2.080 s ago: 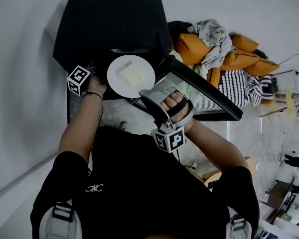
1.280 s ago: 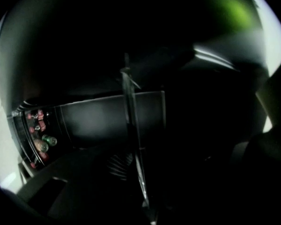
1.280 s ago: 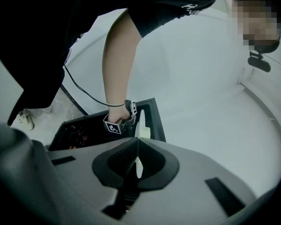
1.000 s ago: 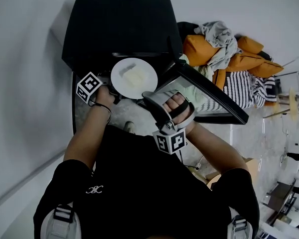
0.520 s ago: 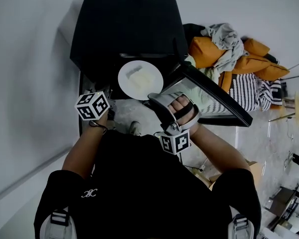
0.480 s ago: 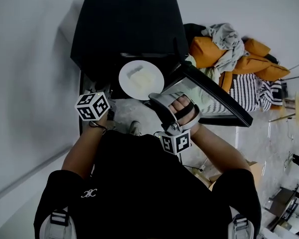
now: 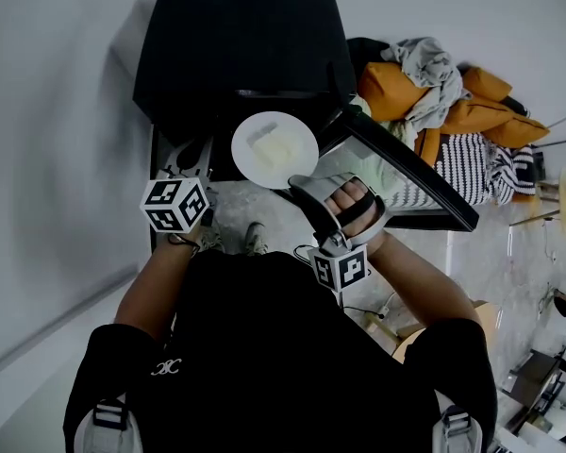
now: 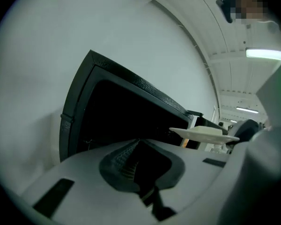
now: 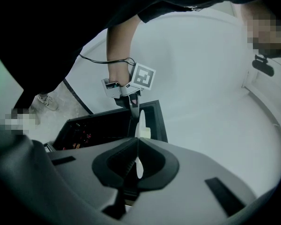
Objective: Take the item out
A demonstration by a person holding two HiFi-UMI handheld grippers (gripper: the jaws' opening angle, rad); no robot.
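Right gripper [image 9: 137,159] clamped on the rim of the white plate [image 7: 274,149], pale food on it. The plate hangs just outside the mouth of the black oven [image 7: 236,45], with the open door [image 7: 401,173] at its 3 o'clock. Left gripper [image 8: 136,146] clenched on nothing, at the plate's 8 o'clock. Removal looks nearly done; finding a place to set the plate down remains.

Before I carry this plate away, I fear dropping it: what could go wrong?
Only the right hand-held gripper pinches the white plate, at its rim; the left hand-held gripper is shut on nothing. The plate may tip and the pale food slide off. The open door stands close beside the plate and could be knocked.
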